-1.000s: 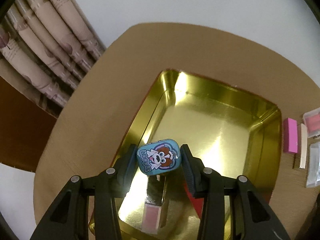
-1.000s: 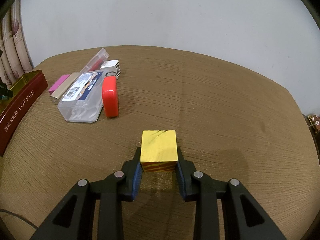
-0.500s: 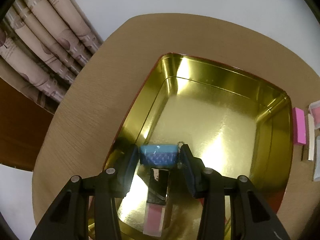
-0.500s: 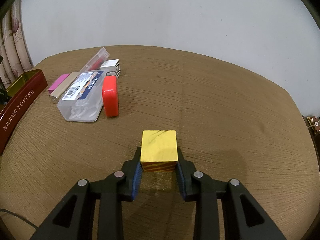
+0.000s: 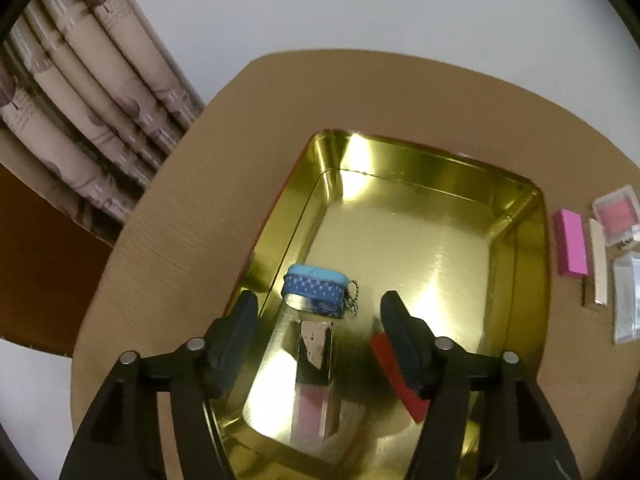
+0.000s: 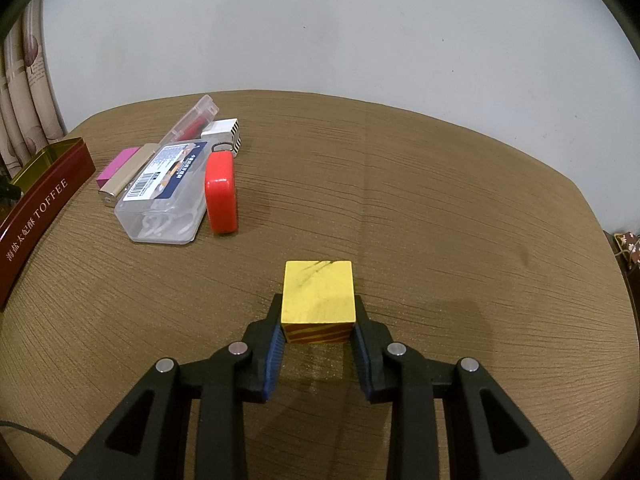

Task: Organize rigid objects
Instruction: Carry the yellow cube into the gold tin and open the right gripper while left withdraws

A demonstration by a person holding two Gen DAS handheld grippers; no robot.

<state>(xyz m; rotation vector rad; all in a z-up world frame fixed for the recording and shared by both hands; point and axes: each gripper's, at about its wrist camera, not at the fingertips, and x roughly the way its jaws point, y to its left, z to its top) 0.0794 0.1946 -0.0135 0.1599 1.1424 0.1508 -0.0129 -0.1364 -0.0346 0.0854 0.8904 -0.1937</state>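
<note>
Down in the left wrist view, the left claw (image 5: 316,320) hangs over the gold tin (image 5: 524,264), its jaws opening with nothing pressed between the pads. The little blue case (image 5: 315,290), with its bead chain, lies on the tin floor near the left wall, clear of both fingers. Just below it a clear tube with pink contents (image 5: 314,384) rests on the tin bottom, and a red flat piece (image 5: 394,376) shows partly behind the right finger. Outside the tin, on the table (image 5: 192,216), a pink block (image 5: 573,242) and a cream stick (image 5: 599,266) lie side by side, with a clear blush compact (image 5: 616,216) beyond them.

From the right wrist view, the right claw (image 6: 319,330) is closed narrow on a yellow cube (image 6: 319,298), pads against its two sides; whether the cube sits on the table or is lifted just off it I cannot tell. Well away to the left, a clear plastic box (image 6: 164,196), a red case (image 6: 220,196), a striped box (image 6: 224,134) and the tin's red wall wait.

My reading: the blue case's drop into the tin is being finished. The next move likely calls for lifting the left claw straight out without catching the chain, then carrying the cube over the tin's wall.
</note>
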